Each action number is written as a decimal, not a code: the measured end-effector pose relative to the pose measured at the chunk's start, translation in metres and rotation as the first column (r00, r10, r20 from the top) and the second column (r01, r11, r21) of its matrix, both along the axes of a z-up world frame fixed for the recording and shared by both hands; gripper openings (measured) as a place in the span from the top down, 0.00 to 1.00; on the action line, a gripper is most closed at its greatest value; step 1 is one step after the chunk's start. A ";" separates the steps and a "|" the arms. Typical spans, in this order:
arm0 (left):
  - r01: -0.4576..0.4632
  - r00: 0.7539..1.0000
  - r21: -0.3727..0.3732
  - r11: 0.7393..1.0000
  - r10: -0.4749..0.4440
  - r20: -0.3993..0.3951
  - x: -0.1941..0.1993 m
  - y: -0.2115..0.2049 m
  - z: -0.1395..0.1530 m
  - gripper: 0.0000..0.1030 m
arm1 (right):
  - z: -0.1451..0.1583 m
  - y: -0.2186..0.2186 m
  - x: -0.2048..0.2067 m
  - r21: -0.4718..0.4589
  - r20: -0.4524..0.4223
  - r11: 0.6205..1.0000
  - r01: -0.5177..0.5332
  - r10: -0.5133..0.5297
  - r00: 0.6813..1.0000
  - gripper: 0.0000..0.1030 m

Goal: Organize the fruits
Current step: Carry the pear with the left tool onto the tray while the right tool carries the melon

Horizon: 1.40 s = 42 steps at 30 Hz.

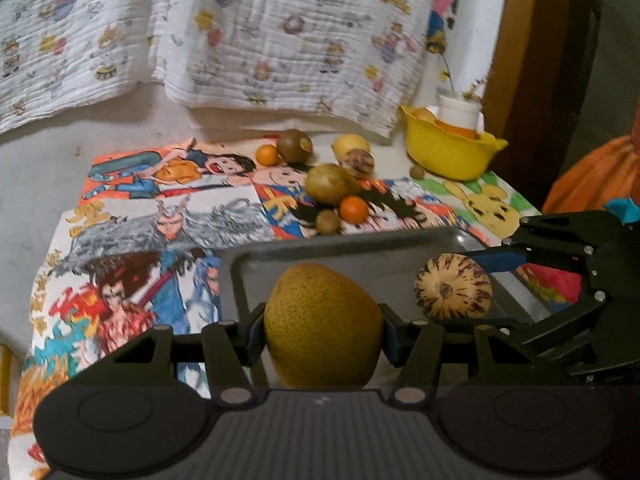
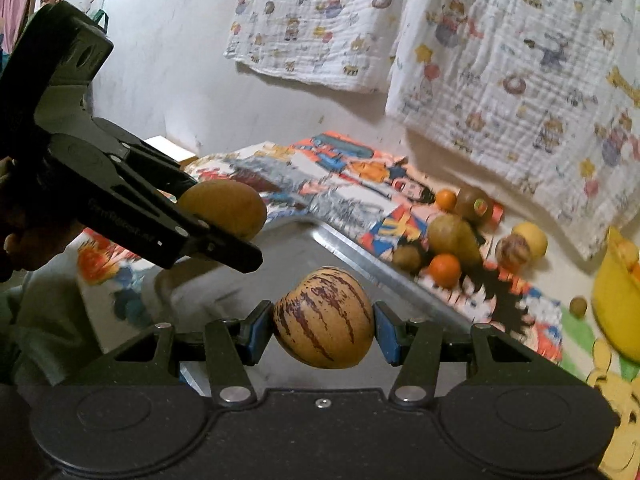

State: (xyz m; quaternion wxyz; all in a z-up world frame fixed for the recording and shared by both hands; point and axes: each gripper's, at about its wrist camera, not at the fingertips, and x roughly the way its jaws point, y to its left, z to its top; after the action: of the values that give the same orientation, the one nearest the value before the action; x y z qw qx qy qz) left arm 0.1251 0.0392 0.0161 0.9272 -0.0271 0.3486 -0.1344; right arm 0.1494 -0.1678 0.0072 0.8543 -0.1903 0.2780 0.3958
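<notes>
My left gripper [image 1: 322, 330] is shut on a speckled yellow-brown pear [image 1: 322, 324] over the near end of a grey metal tray [image 1: 360, 256]. My right gripper [image 2: 323, 328] is shut on a cream, purple-striped pepino melon [image 2: 324, 316] above the same tray [image 2: 360, 256]. The melon [image 1: 454, 293] and the right gripper also show in the left wrist view at the right. The pear [image 2: 224, 208] and the left gripper show in the right wrist view at the left. Loose fruit lies beyond the tray: a green pear [image 1: 330, 184], oranges [image 1: 353, 209], kiwis [image 1: 295, 145], a lemon [image 1: 351, 146].
A yellow bowl [image 1: 448, 156] with fruit stands at the back right, a white cup [image 1: 458, 110] behind it. A cartoon-printed cloth [image 1: 160, 216] covers the table. A white printed blanket [image 1: 240, 40] hangs on the wall behind. A small round fruit [image 2: 578, 306] lies near the bowl.
</notes>
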 end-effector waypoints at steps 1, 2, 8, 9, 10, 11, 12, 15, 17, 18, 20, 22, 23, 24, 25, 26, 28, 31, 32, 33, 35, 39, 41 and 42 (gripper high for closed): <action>0.007 1.000 0.004 1.000 -0.007 -0.004 -0.003 -0.002 -0.002 0.42 | -0.001 -0.001 -0.003 -0.001 -0.007 1.000 -0.001 0.001 1.000 0.46; 0.013 1.000 0.007 1.000 -0.013 -0.007 -0.005 -0.003 -0.004 0.42 | -0.003 -0.001 -0.007 -0.001 -0.015 1.000 -0.004 0.004 1.000 0.46; 0.029 0.999 0.019 0.999 -0.028 -0.024 -0.015 -0.004 -0.016 0.41 | -0.014 -0.003 -0.019 -0.007 -0.040 1.000 -0.006 0.005 0.999 0.46; 0.028 0.999 0.021 0.999 -0.028 -0.024 -0.016 -0.004 -0.017 0.41 | -0.015 -0.003 -0.020 -0.007 -0.043 1.000 -0.003 0.003 0.999 0.46; 0.029 0.999 0.023 0.999 -0.028 -0.024 -0.016 -0.004 -0.018 0.41 | -0.016 -0.003 -0.020 -0.005 -0.046 1.000 0.000 0.000 0.999 0.46; 0.028 0.999 0.025 0.999 -0.028 -0.023 -0.017 -0.004 -0.019 0.41 | -0.017 -0.004 -0.020 -0.004 -0.048 1.000 0.002 -0.002 0.999 0.46; 0.027 0.999 0.029 0.999 -0.027 -0.022 -0.018 -0.004 -0.019 0.41 | -0.018 -0.004 -0.021 -0.004 -0.049 1.000 0.004 -0.004 0.999 0.46; 0.027 0.999 0.031 0.999 -0.026 -0.023 -0.019 -0.004 -0.022 0.41 | -0.022 -0.003 -0.022 -0.008 -0.049 1.000 0.004 -0.005 0.999 0.46; 0.022 0.999 0.029 0.999 -0.021 -0.027 -0.019 -0.003 -0.024 0.41 | -0.024 -0.003 -0.022 -0.010 -0.049 1.000 0.003 -0.004 0.999 0.46; 0.018 0.999 0.030 0.999 -0.017 -0.031 -0.019 -0.003 -0.025 0.41 | -0.024 -0.003 -0.022 -0.008 -0.045 1.000 0.003 -0.004 0.999 0.46; 0.011 0.999 0.027 1.000 -0.010 -0.040 -0.018 -0.002 -0.028 0.41 | -0.024 -0.002 -0.023 -0.009 -0.042 1.000 0.005 -0.005 0.999 0.46; 0.009 0.999 0.021 1.000 -0.008 -0.043 -0.018 0.000 -0.030 0.41 | -0.025 -0.002 -0.023 -0.010 -0.040 1.000 0.004 -0.004 0.999 0.46; 0.009 0.999 0.020 1.000 -0.009 -0.042 -0.018 0.000 -0.030 0.41 | -0.024 -0.001 -0.023 -0.011 -0.036 1.000 0.003 -0.003 0.999 0.46; 0.009 0.999 0.022 1.000 -0.008 -0.041 -0.018 0.000 -0.030 0.41 | -0.024 -0.001 -0.023 -0.013 -0.034 1.000 0.002 -0.003 0.999 0.46; 0.011 0.999 0.024 1.000 -0.010 -0.040 -0.018 0.000 -0.030 0.41 | -0.024 -0.001 -0.024 -0.015 -0.031 1.000 0.002 -0.002 1.000 0.46; 0.013 0.999 0.027 1.000 -0.012 -0.040 -0.017 0.000 -0.031 0.41 | -0.025 -0.001 -0.024 -0.015 -0.028 1.000 0.002 -0.002 1.000 0.46; 0.013 0.999 0.027 1.000 -0.012 -0.041 -0.018 -0.001 -0.031 0.41 | -0.026 -0.001 -0.025 -0.012 -0.024 1.000 0.001 -0.001 1.000 0.46; 0.011 0.999 0.023 1.000 -0.010 -0.041 -0.020 -0.001 -0.031 0.41 | -0.027 -0.003 -0.026 -0.003 -0.024 1.000 -0.001 0.001 1.000 0.45; 0.012 0.999 0.021 1.000 -0.011 -0.040 -0.020 -0.001 -0.031 0.41 | -0.027 -0.003 -0.027 -0.003 -0.023 1.000 -0.001 0.000 1.000 0.45; 0.012 0.999 0.020 1.000 -0.011 -0.035 -0.022 -0.001 -0.029 0.40 | -0.027 -0.003 -0.026 -0.002 -0.024 1.000 0.000 0.000 1.000 0.45; 0.010 1.000 0.018 1.000 -0.010 -0.027 -0.023 0.000 -0.027 0.38 | -0.027 -0.003 -0.026 0.000 -0.025 1.000 0.001 -0.001 1.000 0.45; 0.007 1.000 0.021 1.000 -0.007 -0.022 -0.027 0.001 -0.024 0.36 | -0.027 -0.004 -0.027 -0.001 -0.023 1.000 0.002 -0.002 1.000 0.45; 0.009 1.000 0.019 1.000 -0.009 -0.020 -0.029 0.001 -0.024 0.34 | -0.026 -0.005 -0.027 0.002 -0.022 1.000 0.005 -0.005 1.000 0.45; 0.010 1.000 0.018 1.000 -0.010 -0.018 -0.031 0.001 -0.024 0.33 | -0.026 -0.006 -0.028 0.006 -0.023 1.000 0.005 -0.005 1.000 0.45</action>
State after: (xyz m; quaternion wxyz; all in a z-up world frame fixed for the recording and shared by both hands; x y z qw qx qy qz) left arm 0.0937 0.0407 -0.0074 0.9236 -0.0184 0.3581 -0.1357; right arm 0.1219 -0.1738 -0.0185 0.8526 -0.1823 0.2872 0.3967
